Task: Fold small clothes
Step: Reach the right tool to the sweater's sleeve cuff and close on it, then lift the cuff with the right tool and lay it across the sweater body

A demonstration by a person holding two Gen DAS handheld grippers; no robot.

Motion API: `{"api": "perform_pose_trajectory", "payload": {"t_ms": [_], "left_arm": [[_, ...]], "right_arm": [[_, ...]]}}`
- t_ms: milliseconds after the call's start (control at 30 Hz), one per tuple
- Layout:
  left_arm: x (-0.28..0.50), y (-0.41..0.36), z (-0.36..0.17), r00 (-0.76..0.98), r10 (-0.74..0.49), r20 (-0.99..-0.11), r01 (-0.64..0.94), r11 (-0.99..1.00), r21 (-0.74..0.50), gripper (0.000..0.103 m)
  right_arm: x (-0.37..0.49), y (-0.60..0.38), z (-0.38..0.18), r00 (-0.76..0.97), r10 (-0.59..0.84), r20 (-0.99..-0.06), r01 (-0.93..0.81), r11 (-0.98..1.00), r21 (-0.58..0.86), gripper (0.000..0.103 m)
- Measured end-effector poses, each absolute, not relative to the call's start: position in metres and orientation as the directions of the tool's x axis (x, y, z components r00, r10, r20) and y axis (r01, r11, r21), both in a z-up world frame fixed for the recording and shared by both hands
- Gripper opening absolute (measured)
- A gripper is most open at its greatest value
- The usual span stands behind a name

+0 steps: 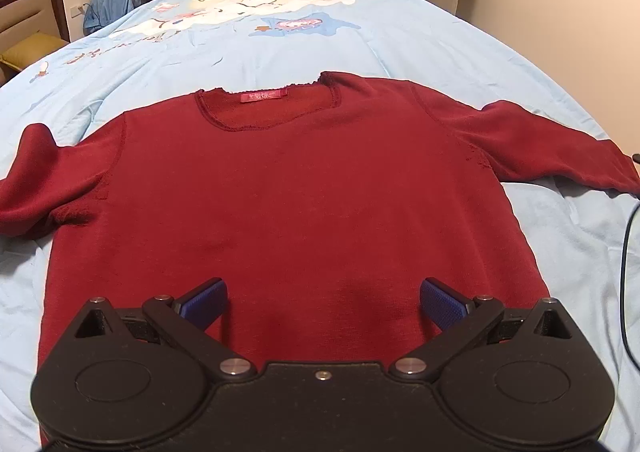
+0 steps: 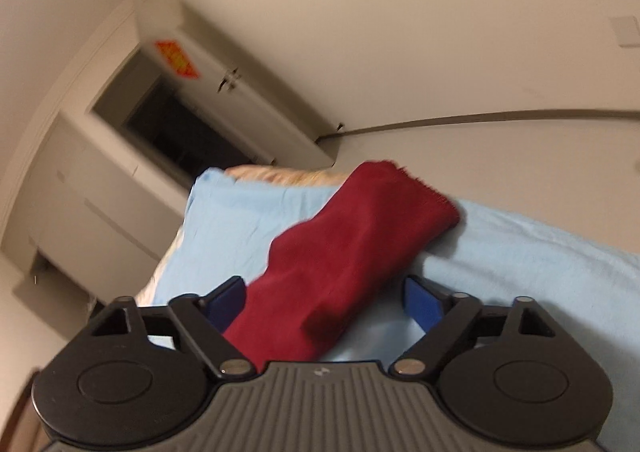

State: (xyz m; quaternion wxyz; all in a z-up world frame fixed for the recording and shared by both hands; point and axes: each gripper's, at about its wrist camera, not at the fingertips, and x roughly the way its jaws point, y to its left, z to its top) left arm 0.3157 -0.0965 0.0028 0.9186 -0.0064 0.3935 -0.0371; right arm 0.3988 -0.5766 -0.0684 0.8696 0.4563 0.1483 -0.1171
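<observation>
On the bed (image 1: 400, 52), covered by a light blue sheet (image 1: 200, 52) printed with cartoon figures, a dark red sweater (image 1: 288, 192) lies flat, front up, neck toward the far end, both sleeves spread out to the sides. A pink label (image 1: 263, 96) sits inside the back of the neck; its writing is too small to read. In the left wrist view, the left tool (image 1: 324, 302) hangs over the sweater's lower part with its blue pads (image 1: 206, 298) spread wide apart and nothing between them. A black cable (image 1: 628, 252) runs along the right edge.

In the blurred, tilted right wrist view, a sleeve (image 2: 360, 236) runs up between the pads of the right tool (image 2: 324, 302), which stand apart, neither pressing the cloth. On the open door (image 2: 256, 108) behind is a red and yellow sticker (image 2: 176, 58), too blurred to read.
</observation>
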Motion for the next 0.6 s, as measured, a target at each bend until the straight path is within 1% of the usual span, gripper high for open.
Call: {"api": "perform_pose_trajectory", "payload": {"t_ms": [67, 100, 133, 167, 233, 267, 300, 333, 367, 600], "left_arm": [[0.316, -0.095, 0.004, 0.689, -0.070, -0.722, 0.058, 0.997, -0.042, 0.102], [0.315, -0.094, 0.005, 0.690, -0.070, -0.720, 0.055, 0.998, -0.044, 0.102], [0.314, -0.092, 0.006, 0.693, -0.070, -0.718, 0.052, 0.998, -0.048, 0.102], [0.313, -0.091, 0.007, 0.695, -0.070, -0.715, 0.048, 0.998, -0.051, 0.102], [0.312, -0.088, 0.010, 0.702, -0.070, -0.709, 0.045, 0.997, -0.055, 0.102], [0.311, -0.086, 0.012, 0.706, -0.069, -0.705, 0.042, 0.998, -0.055, 0.102], [0.310, -0.084, 0.013, 0.710, -0.067, -0.701, 0.039, 0.998, -0.055, 0.102], [0.310, -0.082, 0.015, 0.713, -0.065, -0.698, 0.035, 0.998, -0.057, 0.102], [0.309, -0.080, 0.015, 0.715, -0.064, -0.696, 0.030, 0.998, -0.062, 0.102], [0.305, -0.066, 0.020, 0.731, -0.066, -0.679, 0.001, 0.995, -0.097, 0.102]], "right_arm": [[0.401, -0.585, -0.075, 0.928, -0.095, -0.361, 0.356, 0.515, 0.780, 0.069], [0.403, -0.588, -0.078, 0.926, -0.104, -0.362, 0.363, 0.501, 0.785, 0.065], [0.405, -0.590, -0.081, 0.924, -0.115, -0.366, 0.373, 0.492, 0.787, 0.057], [0.405, -0.592, -0.083, 0.919, -0.128, -0.372, 0.385, 0.485, 0.785, 0.052], [0.407, -0.594, -0.086, 0.909, -0.154, -0.386, 0.410, 0.486, 0.772, 0.026], [0.409, -0.594, -0.086, 0.904, -0.164, -0.394, 0.421, 0.494, 0.761, 0.019], [0.412, -0.592, -0.085, 0.901, -0.170, -0.400, 0.428, 0.509, 0.747, 0.016], [0.414, -0.590, -0.083, 0.900, -0.175, -0.400, 0.429, 0.531, 0.731, 0.011], [0.418, -0.585, -0.076, 0.899, -0.181, -0.399, 0.427, 0.563, 0.708, 0.009], [0.437, -0.538, -0.028, 0.915, -0.205, -0.349, 0.365, 0.791, 0.492, 0.007]]}}
